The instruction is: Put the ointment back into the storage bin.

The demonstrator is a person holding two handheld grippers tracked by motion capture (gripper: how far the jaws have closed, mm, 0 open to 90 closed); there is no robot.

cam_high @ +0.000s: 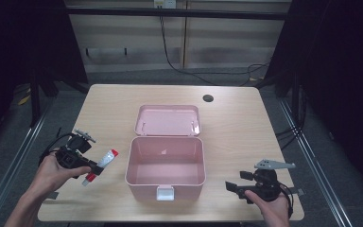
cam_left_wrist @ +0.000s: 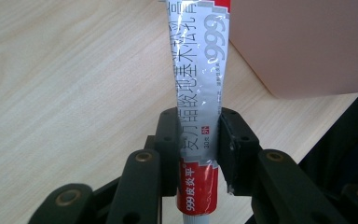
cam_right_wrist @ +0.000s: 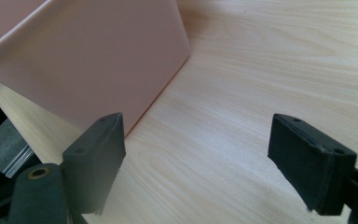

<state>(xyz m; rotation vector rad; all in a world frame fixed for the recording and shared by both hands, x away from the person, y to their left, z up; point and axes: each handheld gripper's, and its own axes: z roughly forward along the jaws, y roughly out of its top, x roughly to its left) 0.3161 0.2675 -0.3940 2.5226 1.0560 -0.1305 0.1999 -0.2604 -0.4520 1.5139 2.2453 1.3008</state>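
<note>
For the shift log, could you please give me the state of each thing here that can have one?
Pink box: open, empty inside.
Lid: swung back, behind the box.
Ointment tube: clamped, off the table, outside the box.
Left gripper: shut on the tube.
Right gripper: open, holding nothing.

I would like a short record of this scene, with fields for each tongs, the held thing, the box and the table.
left tongs: shut on the ointment tube, left of the box
ointment tube: silver and red, clamped near its red end
right tongs: open, hold nothing, at the box's right
pink box: open and bare inside, lid laid back behind it
table: light wood
</note>
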